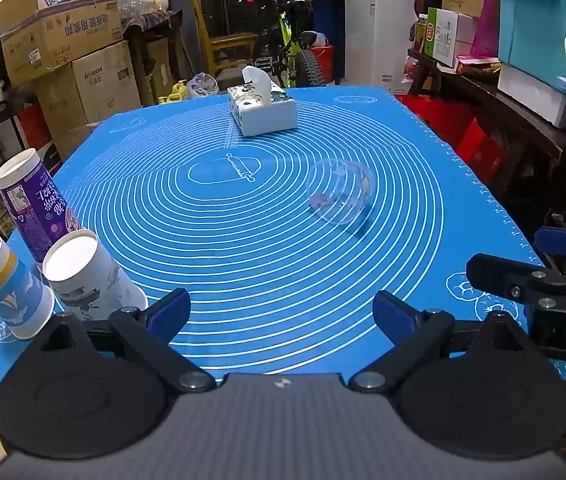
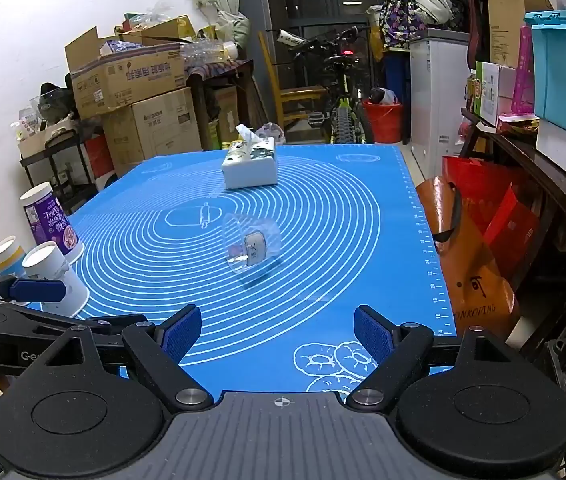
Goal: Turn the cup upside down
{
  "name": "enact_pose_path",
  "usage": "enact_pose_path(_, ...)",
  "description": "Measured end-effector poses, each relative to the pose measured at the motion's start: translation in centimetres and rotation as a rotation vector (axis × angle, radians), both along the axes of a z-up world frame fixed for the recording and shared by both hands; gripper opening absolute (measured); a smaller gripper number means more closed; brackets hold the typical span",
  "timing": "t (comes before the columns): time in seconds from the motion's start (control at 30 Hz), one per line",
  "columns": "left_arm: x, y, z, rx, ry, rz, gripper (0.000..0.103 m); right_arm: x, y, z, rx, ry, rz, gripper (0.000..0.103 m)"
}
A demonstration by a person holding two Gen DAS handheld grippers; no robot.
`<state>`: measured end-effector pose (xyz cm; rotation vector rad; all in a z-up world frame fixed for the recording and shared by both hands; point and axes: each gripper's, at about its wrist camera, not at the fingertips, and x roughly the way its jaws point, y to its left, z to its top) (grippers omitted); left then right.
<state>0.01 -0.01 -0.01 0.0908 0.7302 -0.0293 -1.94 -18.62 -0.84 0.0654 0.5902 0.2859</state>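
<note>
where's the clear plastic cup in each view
Left wrist: the clear cup lies on its side right of centre on the blue mat, ahead of the open left tool.
Right wrist: clear cup near picture centre, ahead of the open right tool.
Shared landmark: the tissue box beyond the cup.

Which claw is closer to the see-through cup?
Hard to tell. The left claw sits behind the cup, slightly to its left; the right claw faces it nearly straight on.
</note>
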Motion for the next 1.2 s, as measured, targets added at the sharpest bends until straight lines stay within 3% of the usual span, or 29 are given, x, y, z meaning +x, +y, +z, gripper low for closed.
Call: enact_pose_path(1.2,0.11,0.21,-0.07,0.012,0.000,-0.005,0.097,0.20,-0.18,-0.14,0.004,0.003,0.000,0.086)
